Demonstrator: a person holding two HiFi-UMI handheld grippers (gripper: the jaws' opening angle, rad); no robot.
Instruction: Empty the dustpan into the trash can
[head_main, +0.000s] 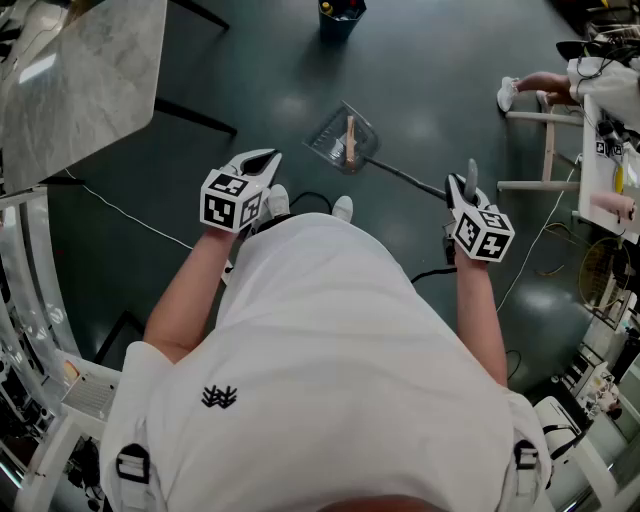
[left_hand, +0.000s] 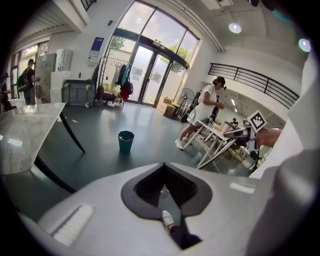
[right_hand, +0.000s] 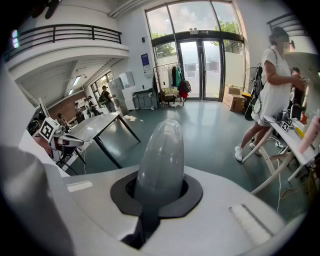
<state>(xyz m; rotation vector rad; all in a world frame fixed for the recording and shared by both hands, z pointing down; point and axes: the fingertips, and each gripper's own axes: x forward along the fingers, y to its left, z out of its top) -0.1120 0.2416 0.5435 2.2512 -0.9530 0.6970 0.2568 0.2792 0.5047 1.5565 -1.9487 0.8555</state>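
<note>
A clear dustpan (head_main: 342, 138) with a tan stick-like piece in it lies low over the dark floor ahead of me. Its long dark handle runs back right to my right gripper (head_main: 468, 186), which is shut on the handle's grey rounded end (right_hand: 162, 155). My left gripper (head_main: 262, 160) is held at my left, apart from the dustpan, jaws shut with nothing between them; the left gripper view shows only floor and my shoe through its gap (left_hand: 165, 187). The teal trash can (head_main: 340, 16) stands farther ahead on the floor, also visible as the trash can (left_hand: 125, 141) in the left gripper view.
A marble-topped table (head_main: 80, 80) stands at the far left. A white-legged table (head_main: 545, 150) with gear, and a person's shoe (head_main: 508, 93), are at the right. Cables (head_main: 120, 210) trail on the floor. Another person (right_hand: 275, 90) stands by that table.
</note>
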